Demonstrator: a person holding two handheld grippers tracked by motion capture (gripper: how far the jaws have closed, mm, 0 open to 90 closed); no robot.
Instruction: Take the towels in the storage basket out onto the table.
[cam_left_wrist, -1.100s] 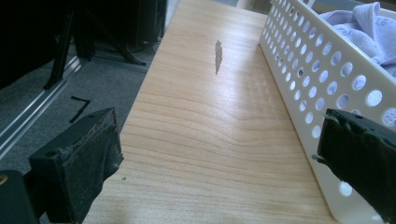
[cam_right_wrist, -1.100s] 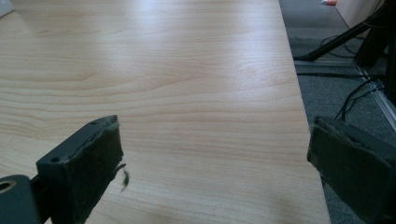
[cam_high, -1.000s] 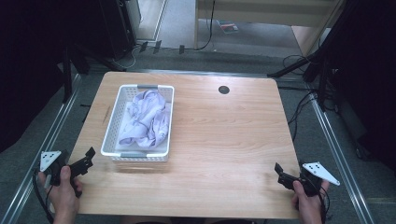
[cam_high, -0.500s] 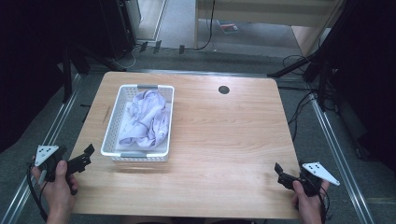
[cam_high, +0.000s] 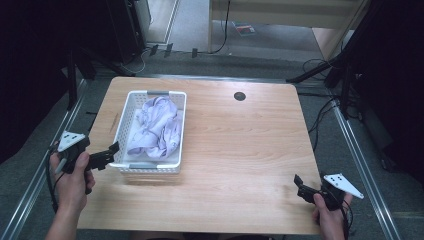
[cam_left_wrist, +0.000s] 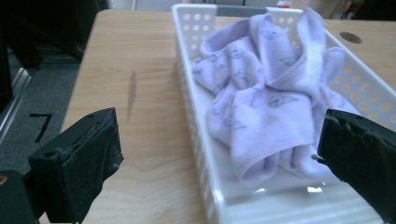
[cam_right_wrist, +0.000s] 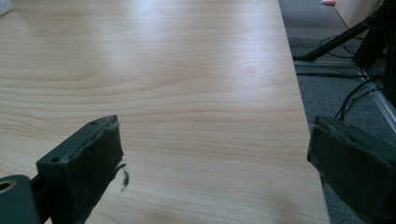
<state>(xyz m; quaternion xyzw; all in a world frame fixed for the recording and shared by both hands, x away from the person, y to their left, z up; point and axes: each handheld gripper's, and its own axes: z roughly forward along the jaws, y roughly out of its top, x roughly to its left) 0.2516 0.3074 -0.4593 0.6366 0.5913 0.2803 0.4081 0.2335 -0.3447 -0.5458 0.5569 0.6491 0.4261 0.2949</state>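
From the high view, a lilac cloth (cam_high: 156, 127) is seen heaped inside a white basket (cam_high: 131, 106), with the left gripper (cam_high: 111, 154) brought to its near corner. In the left gripper view, jaws are spread around that corner, likely for grasping. In the right gripper view, jaws gape over the bare table (cam_right_wrist: 177, 88), seemingly parked.

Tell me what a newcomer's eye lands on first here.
First, the white basket on the left half of the wooden table, with a crumpled lilac cloth inside. Next, the left gripper, jaws open, right at the basket's near corner. The right gripper waits open near the table's right front corner.
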